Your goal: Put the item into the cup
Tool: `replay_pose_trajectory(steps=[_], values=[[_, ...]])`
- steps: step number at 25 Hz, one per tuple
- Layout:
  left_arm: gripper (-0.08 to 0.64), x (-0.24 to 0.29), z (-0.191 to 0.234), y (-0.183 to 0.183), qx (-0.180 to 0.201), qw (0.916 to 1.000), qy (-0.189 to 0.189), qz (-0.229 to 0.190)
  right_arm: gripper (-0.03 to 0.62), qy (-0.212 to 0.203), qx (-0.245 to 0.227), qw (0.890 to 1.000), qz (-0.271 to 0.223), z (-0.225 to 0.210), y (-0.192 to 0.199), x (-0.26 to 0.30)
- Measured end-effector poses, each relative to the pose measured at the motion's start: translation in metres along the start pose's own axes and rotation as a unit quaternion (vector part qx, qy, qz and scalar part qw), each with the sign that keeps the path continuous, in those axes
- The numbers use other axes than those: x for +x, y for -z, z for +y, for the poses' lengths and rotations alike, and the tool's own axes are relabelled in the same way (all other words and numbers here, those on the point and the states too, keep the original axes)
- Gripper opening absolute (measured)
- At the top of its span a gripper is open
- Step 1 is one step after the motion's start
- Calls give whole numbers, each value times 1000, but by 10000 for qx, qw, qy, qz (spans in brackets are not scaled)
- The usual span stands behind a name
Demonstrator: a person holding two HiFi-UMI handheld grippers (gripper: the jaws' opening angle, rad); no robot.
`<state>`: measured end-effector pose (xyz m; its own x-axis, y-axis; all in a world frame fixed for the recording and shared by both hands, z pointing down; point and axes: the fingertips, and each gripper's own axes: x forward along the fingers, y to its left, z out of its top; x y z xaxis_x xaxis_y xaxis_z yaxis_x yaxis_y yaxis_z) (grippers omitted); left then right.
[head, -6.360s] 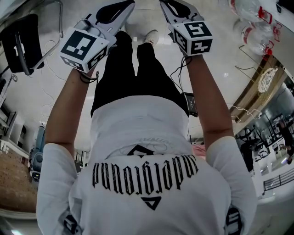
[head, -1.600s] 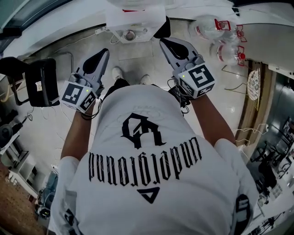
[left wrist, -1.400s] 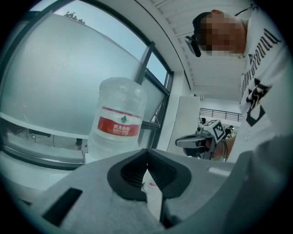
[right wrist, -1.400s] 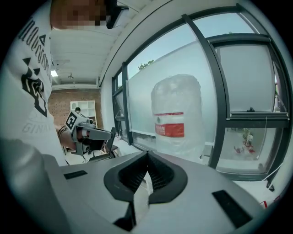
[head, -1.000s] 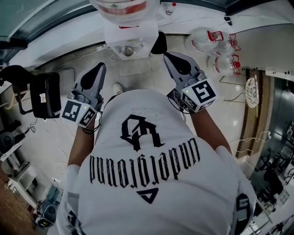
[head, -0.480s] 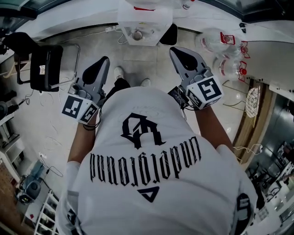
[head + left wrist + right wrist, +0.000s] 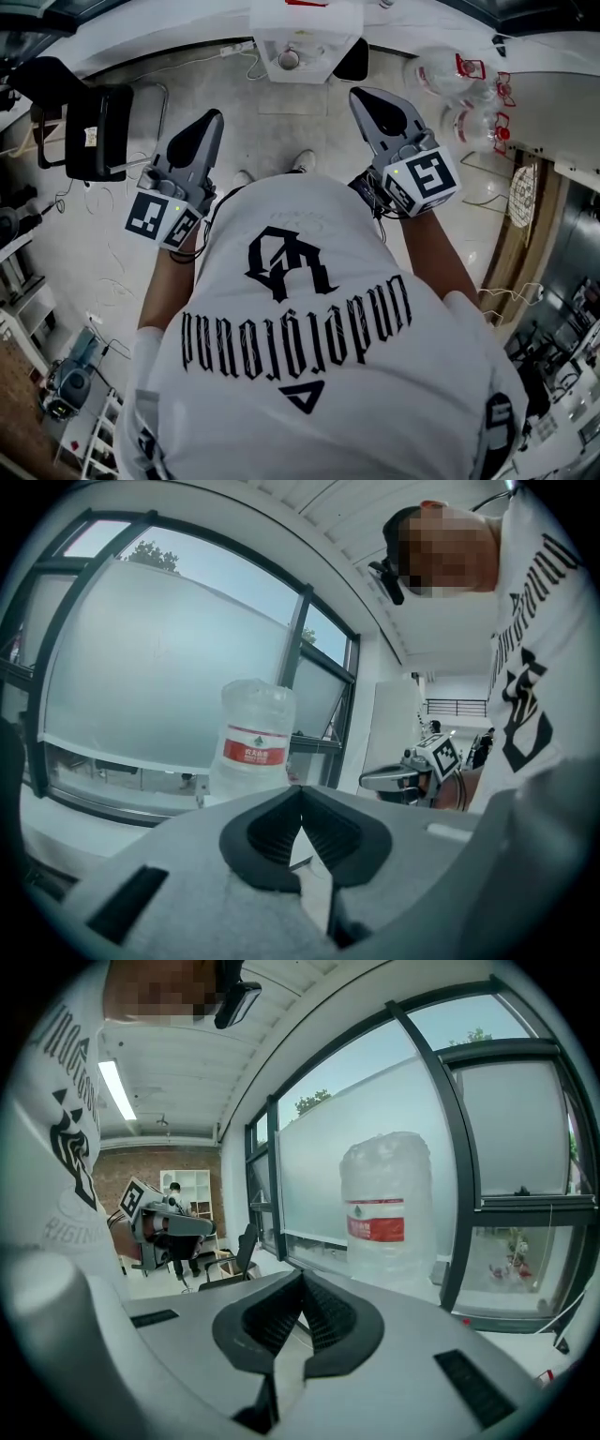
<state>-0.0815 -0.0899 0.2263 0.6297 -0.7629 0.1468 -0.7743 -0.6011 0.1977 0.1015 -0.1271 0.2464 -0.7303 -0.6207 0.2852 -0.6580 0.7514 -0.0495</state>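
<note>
No cup and no item show in any view. In the head view my left gripper (image 7: 215, 116) and right gripper (image 7: 360, 94) are held out in front of the person's white printed shirt, above the tiled floor. Both point forward, each with its jaws closed tip to tip and nothing between them. The left gripper view shows its dark pads (image 7: 281, 832) meeting at the tip (image 7: 301, 790). In the right gripper view the jaws also meet at a point (image 7: 302, 1275). Each gripper appears in the other's view: the right gripper (image 7: 419, 769) and the left gripper (image 7: 161, 1222).
A white water dispenser (image 7: 306, 39) stands just ahead on the floor, its big bottle with a red label (image 7: 254, 738) (image 7: 385, 1207) before tall windows. Empty clear water bottles (image 7: 459, 80) lie at the right. A black chair (image 7: 95, 132) stands at the left.
The person has walked up to the water dispenser, which came into view ahead. Both grippers stayed closed and held out in front. In the last half second little has shifted.
</note>
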Motion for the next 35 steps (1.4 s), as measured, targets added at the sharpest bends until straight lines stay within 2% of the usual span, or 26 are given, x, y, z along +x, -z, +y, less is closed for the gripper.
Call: replay_pose_trajectory(steps=[5, 15, 23, 30, 35], values=[[14, -23, 12, 1, 97, 9997, 239, 4, 14, 232, 153, 9996, -9, 26, -1, 8], [14, -110, 49, 15, -49, 9985, 547, -4, 14, 517, 241, 9984, 32, 117, -7, 27], [15, -163, 68, 27, -97, 9955, 944, -23, 14, 814, 270, 9962, 118, 185, 0, 34], [15, -177, 52, 38, -115, 9923, 1235, 16, 14, 759, 82, 9970, 158, 216, 5, 13], [15, -180, 26, 34, -28, 9928, 1195, -65, 14, 713, -5, 9974, 35, 214, 7, -14]])
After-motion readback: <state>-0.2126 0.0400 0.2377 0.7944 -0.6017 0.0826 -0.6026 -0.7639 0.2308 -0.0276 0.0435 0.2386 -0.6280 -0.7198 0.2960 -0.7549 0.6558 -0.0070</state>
